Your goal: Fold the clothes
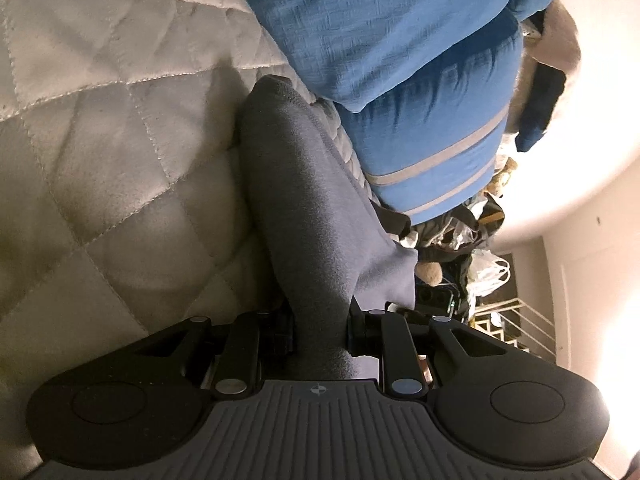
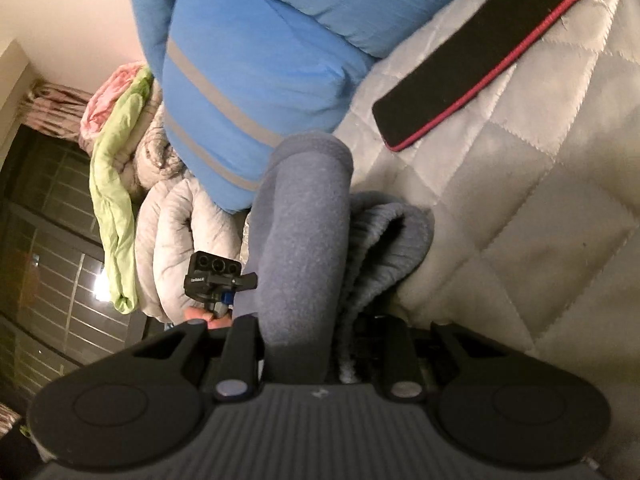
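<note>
A grey-blue fleece garment [image 1: 304, 208] runs from my left gripper [image 1: 320, 332] out across the white quilted bed cover [image 1: 100, 120]. The jaws are shut on a bunched fold of it, and the fabric hides the fingertips. In the right wrist view the same fleece garment [image 2: 304, 220] rises as a thick roll from my right gripper [image 2: 300, 344], which is shut on it. A ribbed edge [image 2: 384, 248] of the garment sags to the right of that roll, onto the quilted cover [image 2: 540, 200].
Blue bedding with grey stripes [image 1: 400, 60] [image 2: 248, 60] lies just beyond the garment. A black strap with a red edge [image 2: 480, 60] rests on the quilt. Green and pink bedding [image 2: 116, 200] is piled by a dark window. A hand holding a black device [image 2: 216, 276] shows left of the roll. Bags and clutter [image 1: 480, 248] fill the floor.
</note>
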### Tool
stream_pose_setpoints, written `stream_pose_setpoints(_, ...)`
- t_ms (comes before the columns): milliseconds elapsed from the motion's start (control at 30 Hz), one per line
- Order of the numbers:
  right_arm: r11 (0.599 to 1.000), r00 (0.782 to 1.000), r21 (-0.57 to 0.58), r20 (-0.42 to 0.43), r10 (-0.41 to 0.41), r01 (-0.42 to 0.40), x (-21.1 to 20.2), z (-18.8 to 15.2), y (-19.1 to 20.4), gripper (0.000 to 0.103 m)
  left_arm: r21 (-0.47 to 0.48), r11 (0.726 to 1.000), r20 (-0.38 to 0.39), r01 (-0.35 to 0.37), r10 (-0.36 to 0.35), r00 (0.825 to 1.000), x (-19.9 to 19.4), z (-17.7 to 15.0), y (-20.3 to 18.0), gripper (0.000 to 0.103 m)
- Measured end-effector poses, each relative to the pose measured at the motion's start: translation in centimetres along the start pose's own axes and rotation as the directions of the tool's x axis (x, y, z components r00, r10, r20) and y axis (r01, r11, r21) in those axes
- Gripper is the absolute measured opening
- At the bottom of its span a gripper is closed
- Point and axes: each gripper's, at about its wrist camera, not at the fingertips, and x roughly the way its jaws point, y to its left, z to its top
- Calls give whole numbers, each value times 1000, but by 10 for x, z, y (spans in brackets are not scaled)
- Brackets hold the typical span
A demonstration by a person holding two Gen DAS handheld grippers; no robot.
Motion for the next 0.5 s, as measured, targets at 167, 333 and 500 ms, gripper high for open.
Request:
stream_pose_setpoints(167,1000,1000,-22,14,12,-12,-1,-1,2,16,18,1000,24,0,0,1000,-1,-2,-3,22)
stream_pose_setpoints(333,999,1000,-22,15,26,-25,-1,1,1,17,16,1000,27,1,-1,1000,-3,-2,-2,22)
stream_pose_setpoints(500,999,999,-19,23,41,-40,-1,1,0,36,54,997,58,47,-50,997,-7,-6,-1,25)
